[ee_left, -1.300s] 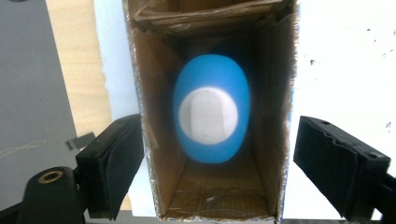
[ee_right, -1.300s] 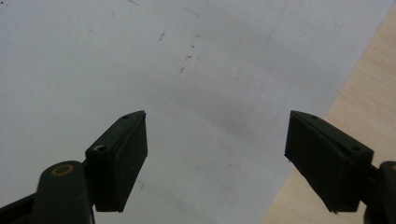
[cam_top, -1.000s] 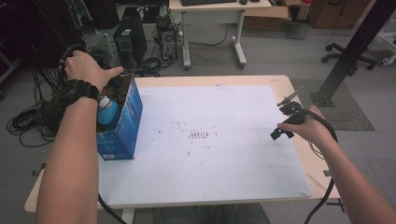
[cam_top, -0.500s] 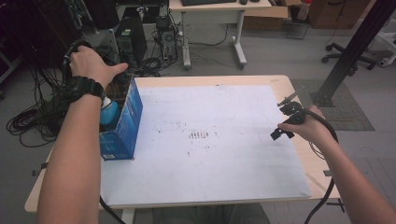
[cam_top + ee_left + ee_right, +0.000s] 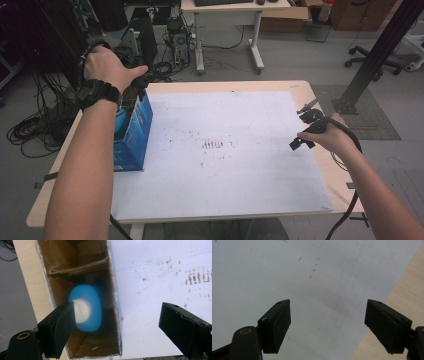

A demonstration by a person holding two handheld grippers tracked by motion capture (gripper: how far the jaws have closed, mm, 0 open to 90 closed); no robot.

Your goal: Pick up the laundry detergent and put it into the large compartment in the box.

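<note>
Blue cardboard box (image 5: pixel 131 134), open at the top, stands at the left edge of the wooden table (image 5: pixel 320 100), just beside the white sheet (image 5: pixel 225 165) that covers most of the tabletop. Down inside it, in the left gripper view, sits a rounded light-blue object with a white patch on it (image 5: pixel 86 308), resting on the brown inner floor below a cardboard flap. The left gripper (image 5: pixel 117 322) hovers right above that box, looking straight down into it, jaws spread wide and just opened a touch further, with nothing between the pads; one jaw overlaps the box's outer wall in that view, the other stands over the white sheet. From the high view the left hand (image 5: pixel 107 67), a black watch on its wrist, is over the far end of the box.

Over on the other side, the right gripper (image 5: pixel 327 322) is wide open too, empty, pointing down at the sheet near its border with the bare wood. The right hand (image 5: pixel 330 137) rests at the table's right edge, well apart from the box, its cable trailing down off the side.
</note>
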